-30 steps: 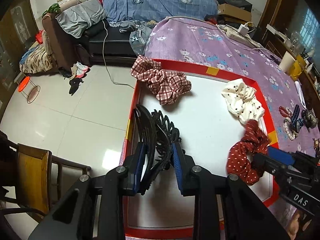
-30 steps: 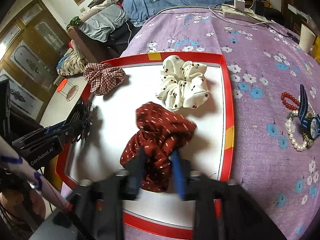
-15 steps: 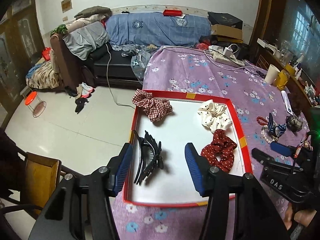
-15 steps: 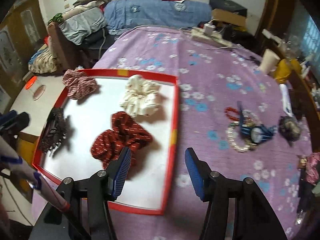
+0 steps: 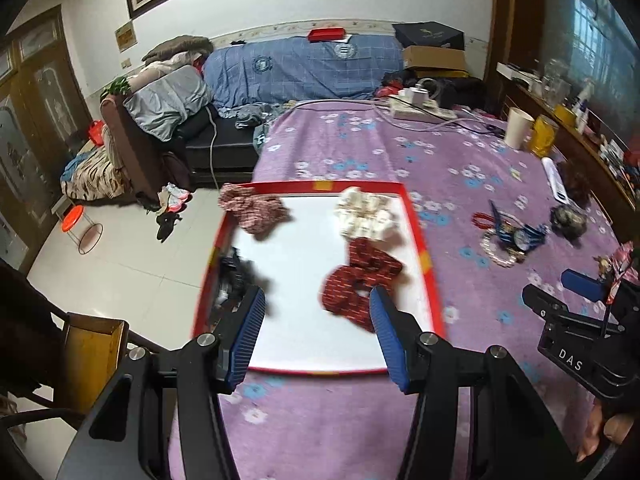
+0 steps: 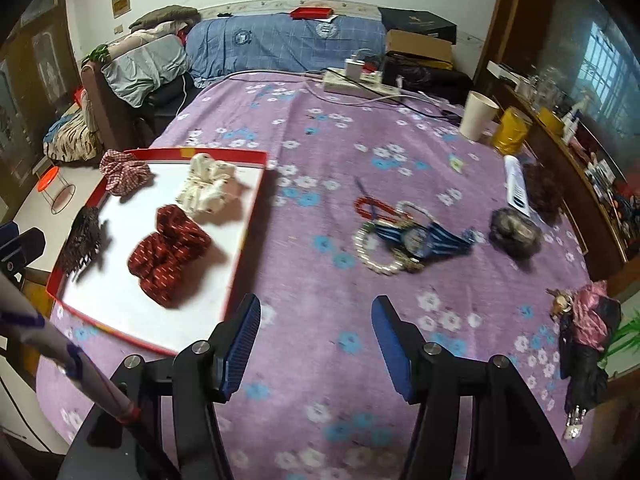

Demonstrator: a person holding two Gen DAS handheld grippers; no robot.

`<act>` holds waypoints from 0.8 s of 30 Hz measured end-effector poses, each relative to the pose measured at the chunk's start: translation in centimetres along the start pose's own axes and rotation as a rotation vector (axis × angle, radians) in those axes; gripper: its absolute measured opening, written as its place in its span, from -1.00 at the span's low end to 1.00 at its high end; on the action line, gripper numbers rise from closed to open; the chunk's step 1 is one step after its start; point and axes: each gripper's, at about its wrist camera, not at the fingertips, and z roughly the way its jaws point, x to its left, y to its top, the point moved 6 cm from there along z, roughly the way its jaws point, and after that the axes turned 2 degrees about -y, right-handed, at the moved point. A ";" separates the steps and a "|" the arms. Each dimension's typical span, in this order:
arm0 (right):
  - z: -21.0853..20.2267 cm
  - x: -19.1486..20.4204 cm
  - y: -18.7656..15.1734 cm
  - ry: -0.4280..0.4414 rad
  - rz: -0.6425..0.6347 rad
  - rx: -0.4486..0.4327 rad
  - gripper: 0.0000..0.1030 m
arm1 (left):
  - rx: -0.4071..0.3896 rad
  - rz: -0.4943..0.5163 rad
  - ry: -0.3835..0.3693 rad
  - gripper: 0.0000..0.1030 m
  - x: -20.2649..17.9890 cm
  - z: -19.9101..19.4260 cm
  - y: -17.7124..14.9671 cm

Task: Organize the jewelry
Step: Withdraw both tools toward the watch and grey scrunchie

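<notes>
The left gripper (image 5: 316, 334) is held above the near edge of the tray (image 5: 434, 300), its jaws parted and nothing between them; they have just been opening. The right gripper (image 6: 314, 340) is likewise spread and empty, its jaws also lately opened, and it is raised over bare purple cloth (image 6: 312, 128) beside the tray.

On the tray four hair pieces are laid out: a black claw clip (image 5: 236, 276) at the left edge, a dark red scrunchie (image 5: 358, 280), a cream scrunchie (image 5: 366, 214) and a checked scrunchie (image 5: 252, 210).

That part may be judged done. Well apart, on the cloth, a tangle of a red bead bracelet (image 6: 370, 206), a pearl bracelet (image 6: 374, 256) and a blue striped band (image 6: 424, 238) is left to be sorted, along with a dark scrunchie (image 6: 516, 232) farther right.
</notes>
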 end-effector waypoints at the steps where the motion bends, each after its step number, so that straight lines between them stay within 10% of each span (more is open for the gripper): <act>1: -0.3 -1.0 -0.4 -0.003 0.004 -0.001 0.20 | -0.001 0.008 -0.001 0.04 -1.1 -0.3 -0.3; 24: -2.0 -20.9 -7.7 -0.064 0.161 0.035 0.26 | 0.065 0.068 0.020 0.19 -16.5 -1.5 -3.6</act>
